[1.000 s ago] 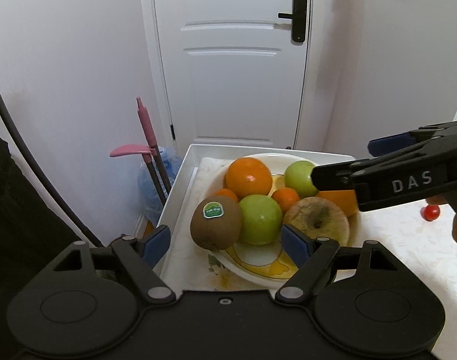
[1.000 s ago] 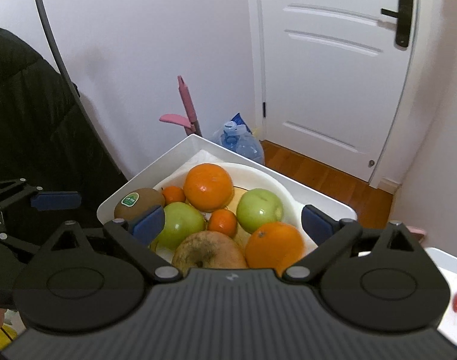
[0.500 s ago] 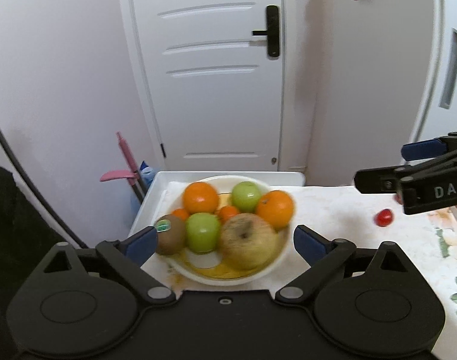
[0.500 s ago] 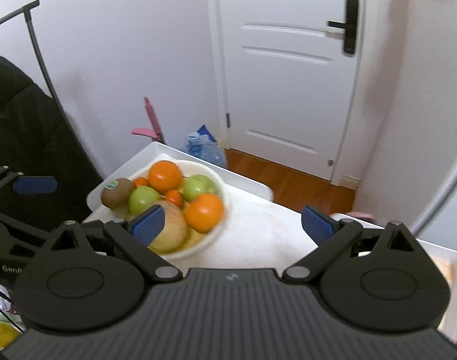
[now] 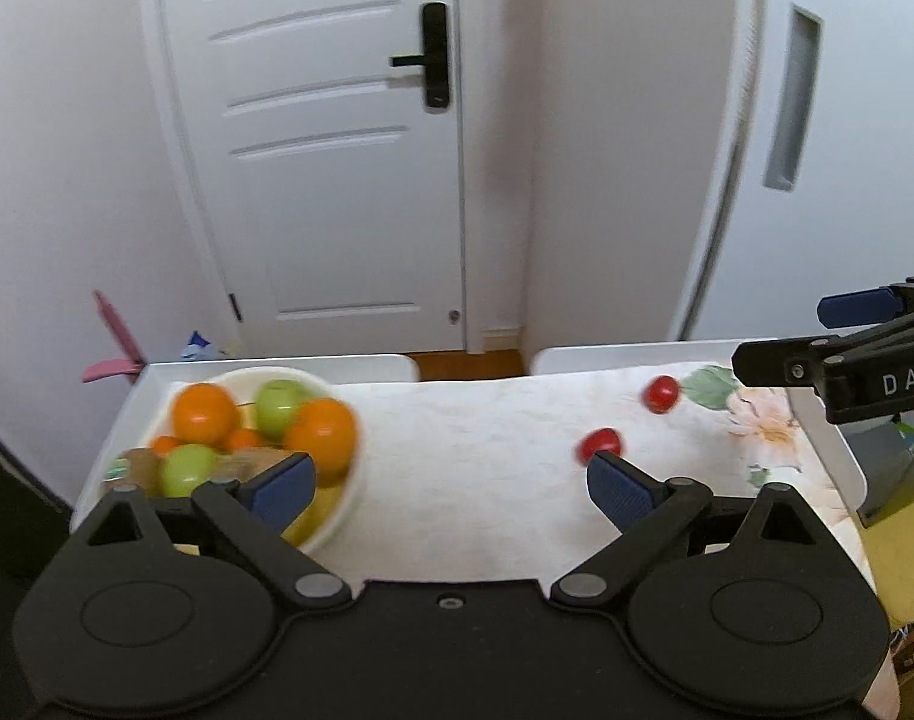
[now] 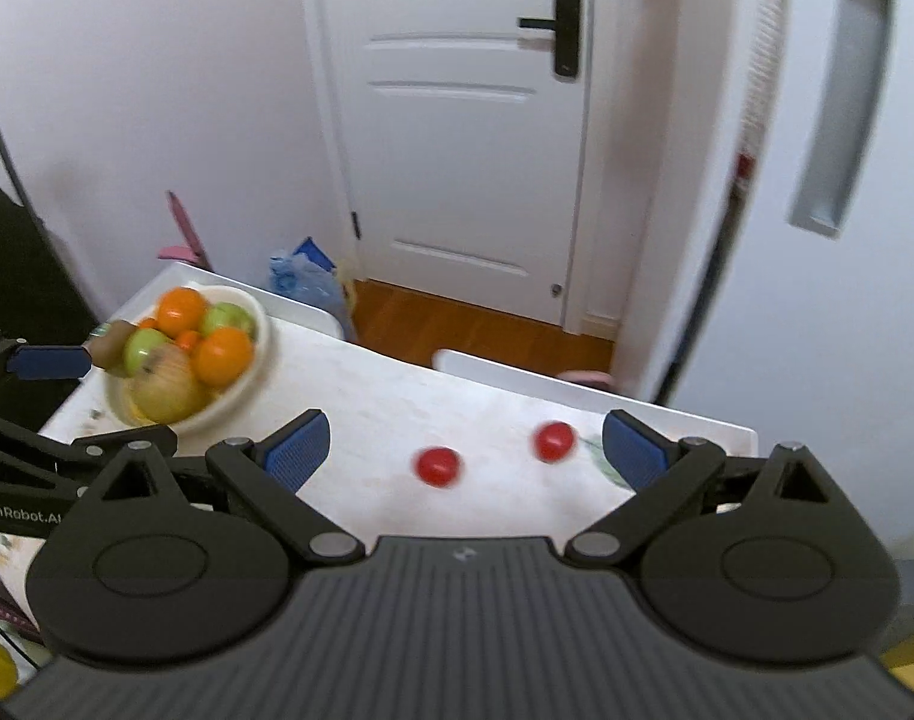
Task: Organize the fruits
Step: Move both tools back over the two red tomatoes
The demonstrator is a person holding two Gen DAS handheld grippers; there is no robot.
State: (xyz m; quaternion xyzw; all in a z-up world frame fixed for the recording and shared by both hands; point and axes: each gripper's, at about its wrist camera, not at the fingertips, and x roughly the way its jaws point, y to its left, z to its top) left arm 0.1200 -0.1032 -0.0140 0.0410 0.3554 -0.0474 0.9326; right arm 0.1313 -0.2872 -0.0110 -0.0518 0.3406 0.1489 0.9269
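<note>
Red cherry tomatoes [image 6: 437, 466] lie loose at frame centre, apart from the piled bowl [image 6: 241, 387] at left; the right gripper [image 6: 464, 447] and left gripper [image 5: 451, 483], both spread and empty, seem poised to collect them.

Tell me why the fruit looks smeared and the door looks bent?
Left wrist view: motion blur smears the bowl and tomatoes, while the gripper stays sharp; the fisheye lens bows the door. Right wrist view: the same blur on bowl and tomatoes, with dark rounded corners.

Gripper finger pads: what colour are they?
Blue pads on black arms; clearest in the right wrist view.
</note>
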